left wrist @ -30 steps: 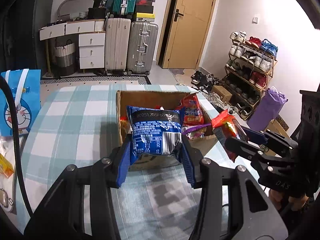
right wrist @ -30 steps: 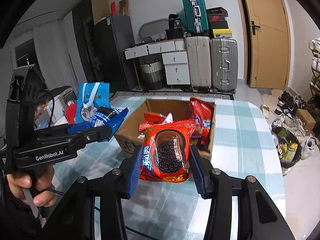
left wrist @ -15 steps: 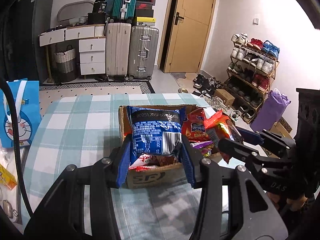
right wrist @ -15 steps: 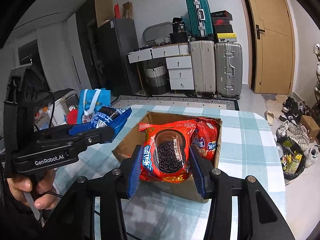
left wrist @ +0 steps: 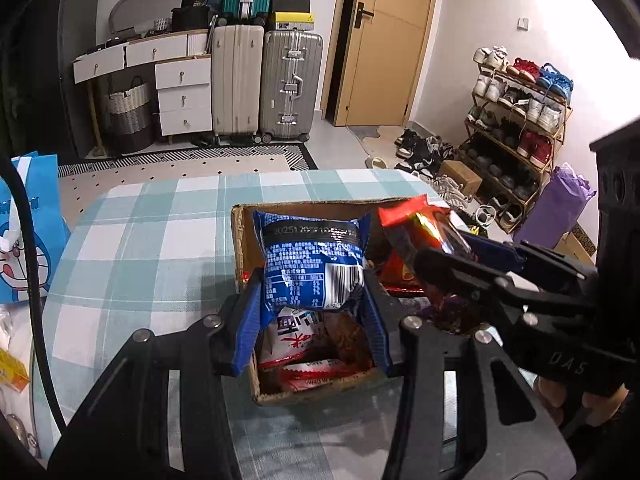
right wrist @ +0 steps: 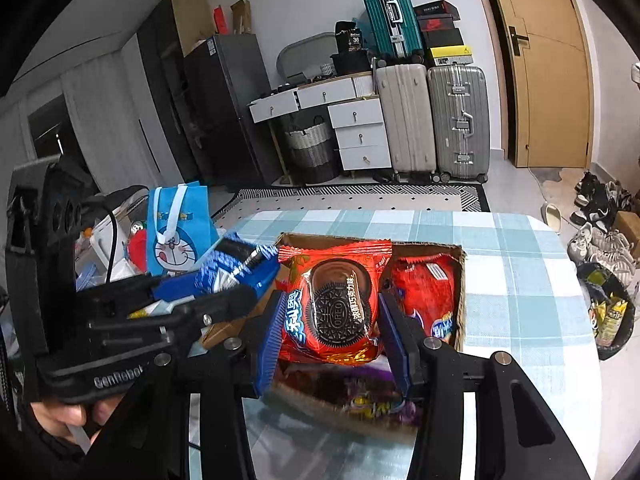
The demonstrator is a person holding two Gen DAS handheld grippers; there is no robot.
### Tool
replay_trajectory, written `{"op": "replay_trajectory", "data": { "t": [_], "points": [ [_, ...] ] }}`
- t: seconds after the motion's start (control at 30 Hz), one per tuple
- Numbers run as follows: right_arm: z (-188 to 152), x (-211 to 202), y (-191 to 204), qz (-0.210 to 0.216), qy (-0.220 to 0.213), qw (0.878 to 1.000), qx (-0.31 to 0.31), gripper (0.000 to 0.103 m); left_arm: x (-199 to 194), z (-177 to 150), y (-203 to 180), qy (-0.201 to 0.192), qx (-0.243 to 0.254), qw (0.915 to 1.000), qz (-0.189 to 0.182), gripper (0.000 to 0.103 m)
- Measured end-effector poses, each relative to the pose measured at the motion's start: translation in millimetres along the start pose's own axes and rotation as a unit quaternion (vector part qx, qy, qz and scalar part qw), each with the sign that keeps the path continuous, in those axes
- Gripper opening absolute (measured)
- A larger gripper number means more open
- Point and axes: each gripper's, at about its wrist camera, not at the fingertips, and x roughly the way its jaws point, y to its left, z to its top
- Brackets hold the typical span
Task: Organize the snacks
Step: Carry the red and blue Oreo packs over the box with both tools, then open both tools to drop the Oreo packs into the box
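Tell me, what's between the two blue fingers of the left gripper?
A blue snack packet, clamped between the left gripper's blue pads and held over the open cardboard box. The left wrist view shows it best.

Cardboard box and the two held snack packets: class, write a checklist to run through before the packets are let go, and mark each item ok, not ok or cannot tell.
1. Left gripper has its jaws shut on the blue packet: ok.
2. Right gripper has its jaws shut on the red Oreo packet: ok.
3. Blue packet is over the open cardboard box: ok.
4. Red Oreo packet is over the box: ok.
5. Free room in the box under both packets: cannot tell, other snacks already lie inside.
6. The two grippers are apart from each other: ok.
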Motion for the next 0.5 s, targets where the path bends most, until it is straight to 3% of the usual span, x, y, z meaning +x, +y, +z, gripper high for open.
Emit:
{"op": "replay_trajectory", "data": {
  "t": [0.5],
  "points": [
    [7.1, 49.0, -22.9, -0.033, 0.026, 0.999, -0.015, 0.046, 51.1, -10.5, 2.4, 0.03, 0.007, 0.9995, 0.008, 0.043]
  ]
}}
